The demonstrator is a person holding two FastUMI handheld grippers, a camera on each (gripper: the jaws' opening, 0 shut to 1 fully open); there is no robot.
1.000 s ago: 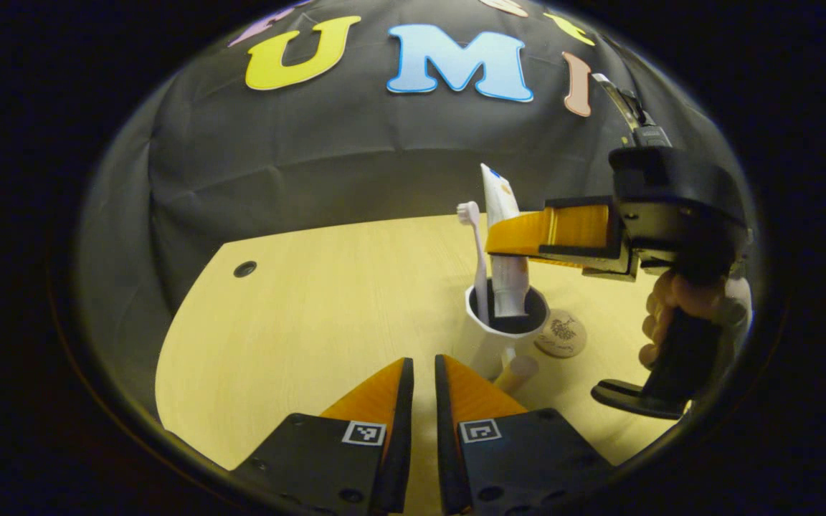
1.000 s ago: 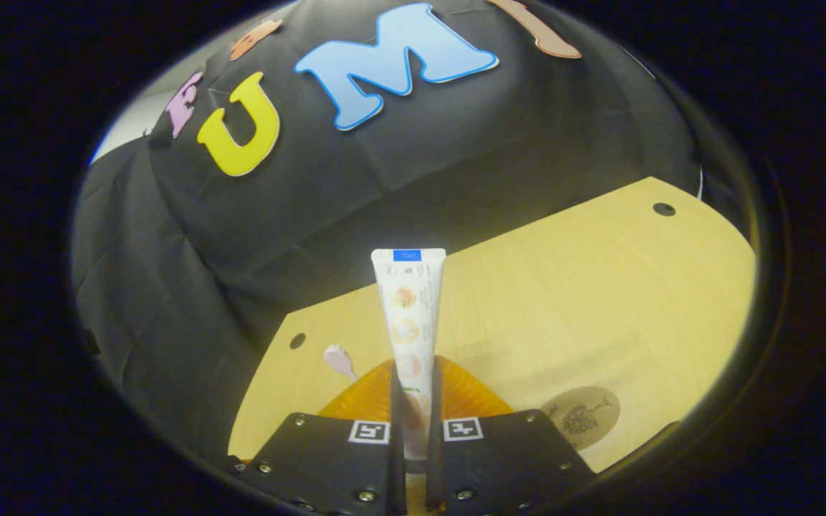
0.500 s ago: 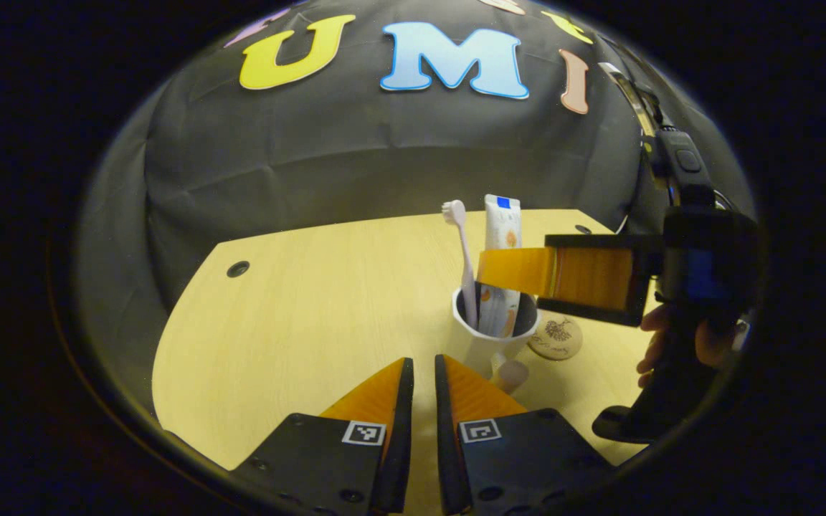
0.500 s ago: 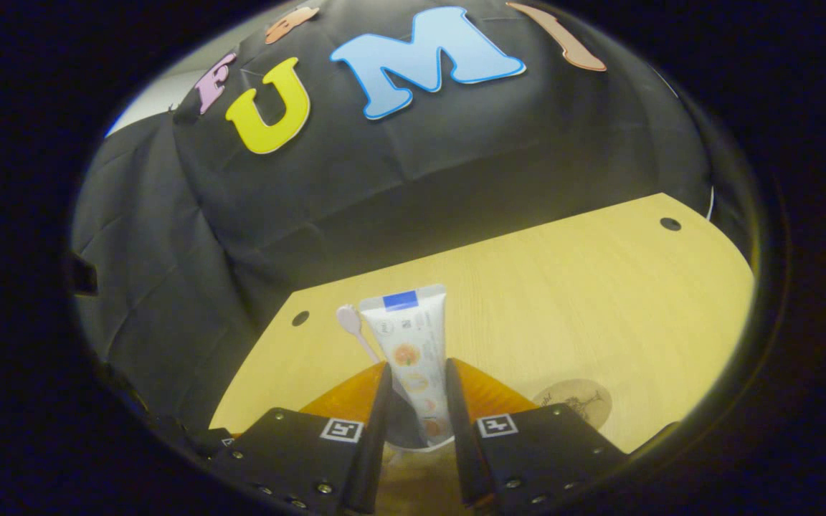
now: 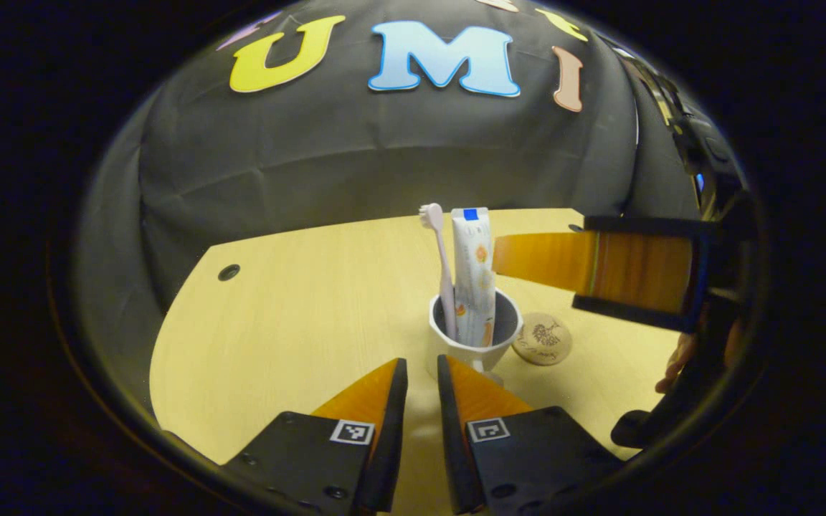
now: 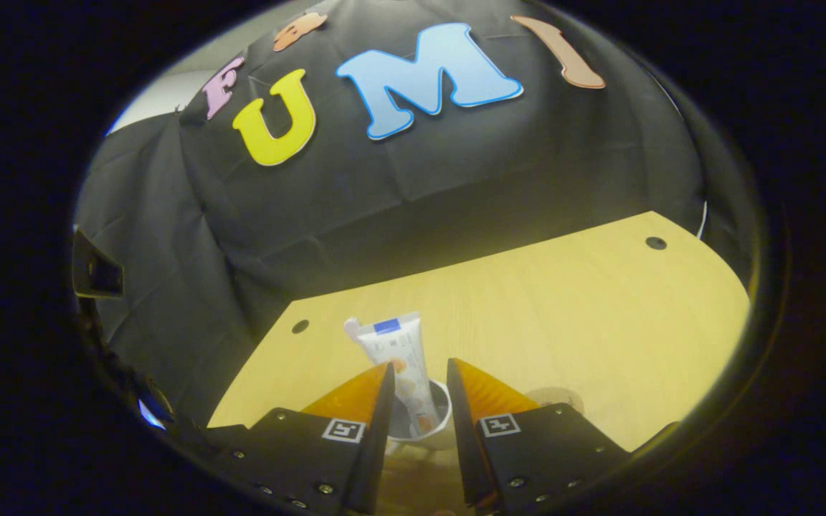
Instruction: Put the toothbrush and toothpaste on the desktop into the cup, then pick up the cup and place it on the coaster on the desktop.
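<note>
In the left gripper view, going from the left, the pale wooden surface [image 5: 298, 315] runs back to the booth's black cloth wall [image 5: 355, 150], with a small dark round hole [image 5: 228, 272] near its far left corner. The left gripper [image 5: 421, 373] sits at the bottom centre, low over the surface, its two fingers drawn almost together with only a narrow slit between them and nothing held there. Just beyond its tips stands the white cup [image 5: 474, 344], upright on the surface. Inside the cup the toothbrush [image 5: 442, 265] stands on the left, bristle head up, and the toothpaste [image 5: 474, 276] stands just beside it on the right, its flat crimped end up. To the right of the cup, close by but apart from it, the round coaster [image 5: 542, 338] lies flat on the surface. Farther right the right gripper [image 5: 520, 259] reaches in from the edge, level with the upper part of the toothpaste and clear of it, with part of a hand [image 5: 678, 358] below it. In the right gripper view, that gripper's fingers are parted with a clear gap, holding nothing; between them, farther off, the toothpaste [image 6: 400, 362] leans in the cup [image 6: 424, 430], and the coaster [image 6: 560, 395] is partly hidden behind the right finger.
</note>
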